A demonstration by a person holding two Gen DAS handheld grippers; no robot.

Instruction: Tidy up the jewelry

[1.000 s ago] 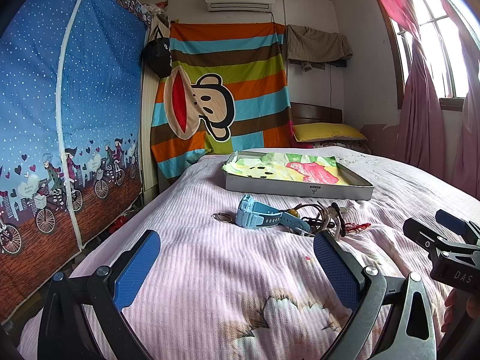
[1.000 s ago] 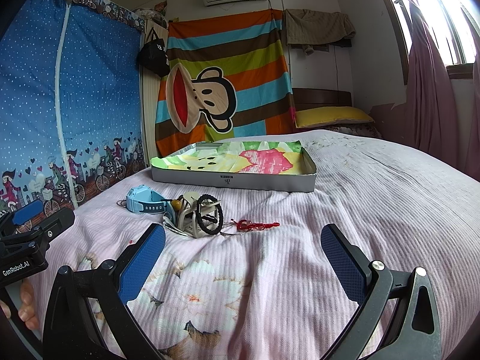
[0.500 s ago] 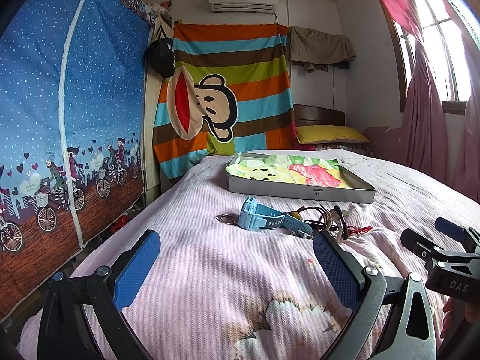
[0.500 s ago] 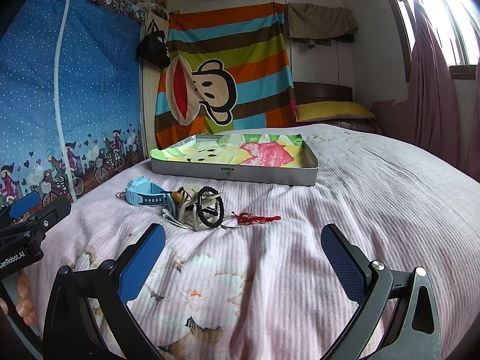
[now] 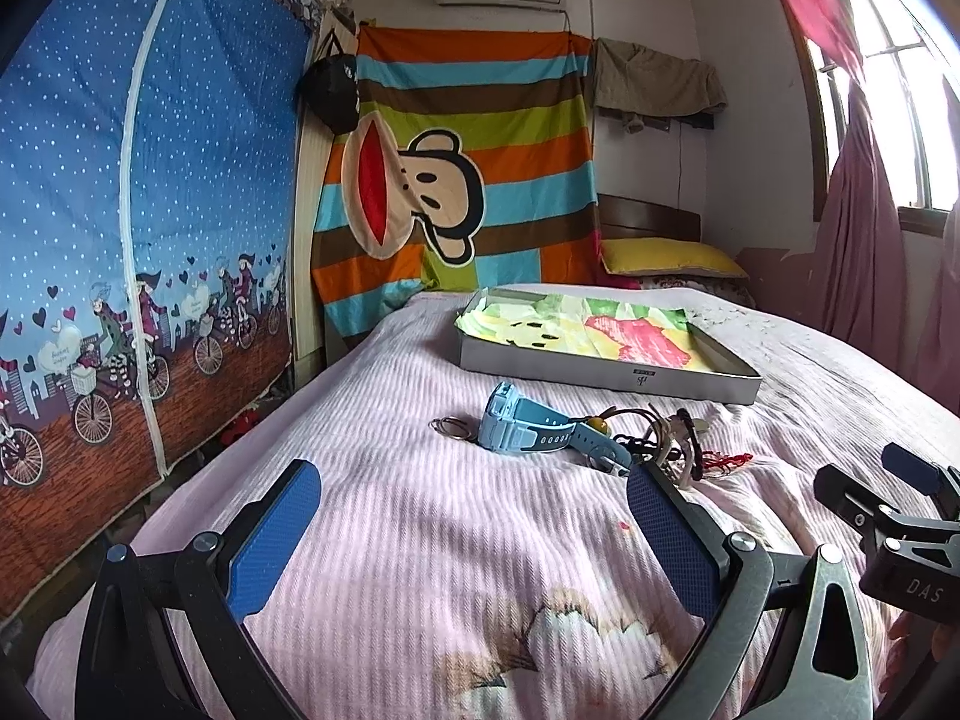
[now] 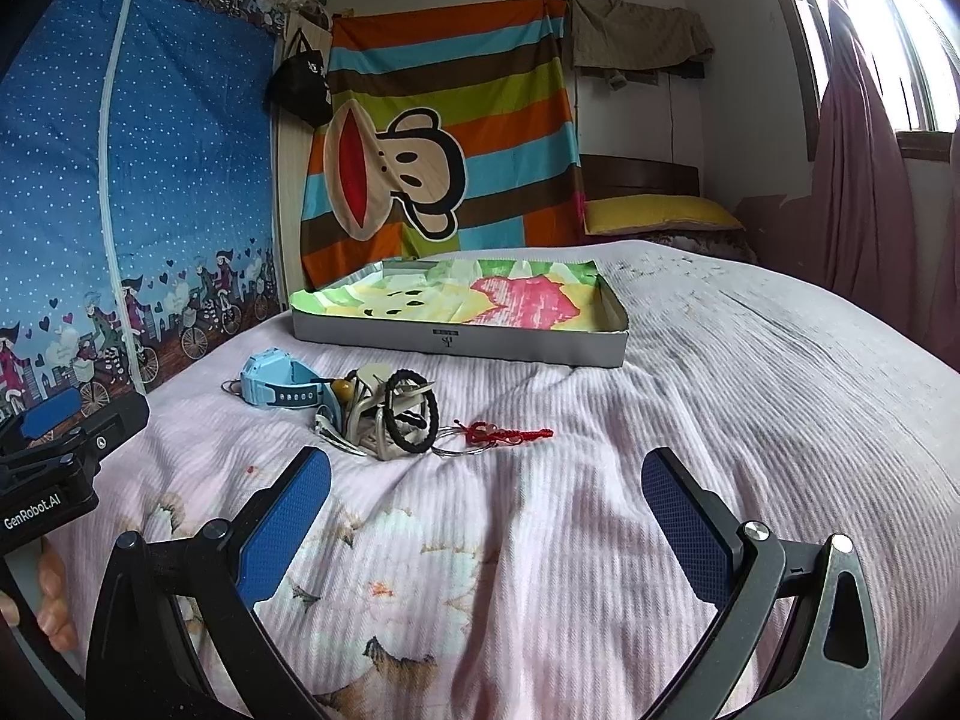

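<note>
A small heap of jewelry lies on the pink bedspread: a light blue watch (image 5: 523, 425) (image 6: 277, 383), thin metal rings (image 5: 451, 426), a black braided bracelet (image 6: 413, 411), silver bangles (image 6: 363, 432) and a red cord bracelet (image 6: 503, 433). Behind it sits a shallow grey box (image 5: 606, 369) (image 6: 456, 341) lined with colourful paper. My left gripper (image 5: 474, 531) is open, a short way in front of the watch. My right gripper (image 6: 489, 513) is open too, just short of the heap, nothing between its fingers. Each gripper shows at the edge of the other's view.
The bed (image 6: 750, 396) stretches right toward a yellow pillow (image 5: 672, 257) and pink curtains (image 6: 858, 192). A blue fabric wardrobe (image 5: 138, 192) stands close on the left. A striped monkey blanket (image 6: 444, 138) hangs on the back wall. A hand (image 6: 51, 594) holds the left gripper.
Both grippers have eased forward toward the heap and the box, which appear slightly larger and lower in view. Both stay open; nothing on the bed has shifted.
</note>
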